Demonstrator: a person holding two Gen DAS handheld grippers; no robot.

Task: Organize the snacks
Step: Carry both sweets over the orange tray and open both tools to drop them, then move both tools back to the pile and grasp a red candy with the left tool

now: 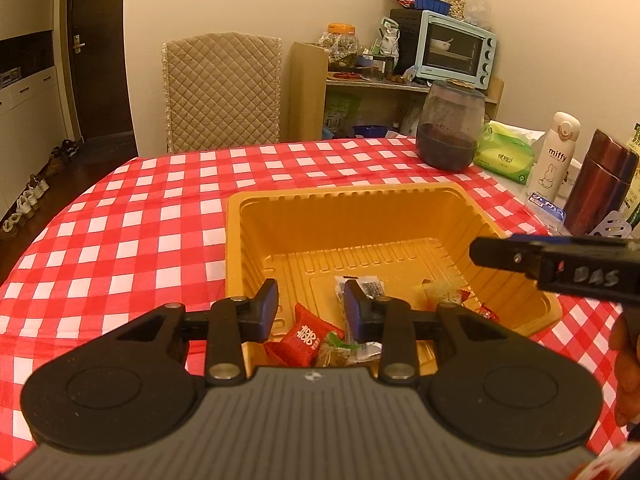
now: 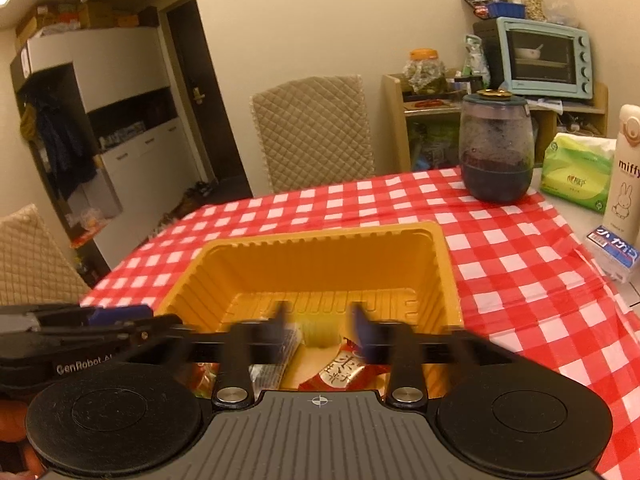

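Note:
An orange plastic tray [image 1: 344,194] [image 2: 320,236] sits on the red-checked tablecloth [image 1: 120,232]. Several wrapped snacks lie in its near end: a red packet [image 1: 308,338], a green wrapper [image 1: 334,350], a clear packet with a black label [image 1: 364,286] and a yellowish candy [image 1: 438,294]. My left gripper [image 1: 310,306] hovers over the tray's near edge, its fingers apart with nothing pressed between them. My right gripper [image 2: 320,324] is blurred and open above a red packet [image 2: 340,372] lying in the tray. Each gripper's body shows at the edge of the other's view.
At the table's far right stand a dark jar [image 1: 448,136], a green tissue pack [image 1: 506,156], a white miffy bottle [image 1: 554,156] and a dark red flask [image 1: 600,184]. A quilted chair [image 1: 222,92] and a shelf with a blue toaster oven [image 1: 456,50] stand behind.

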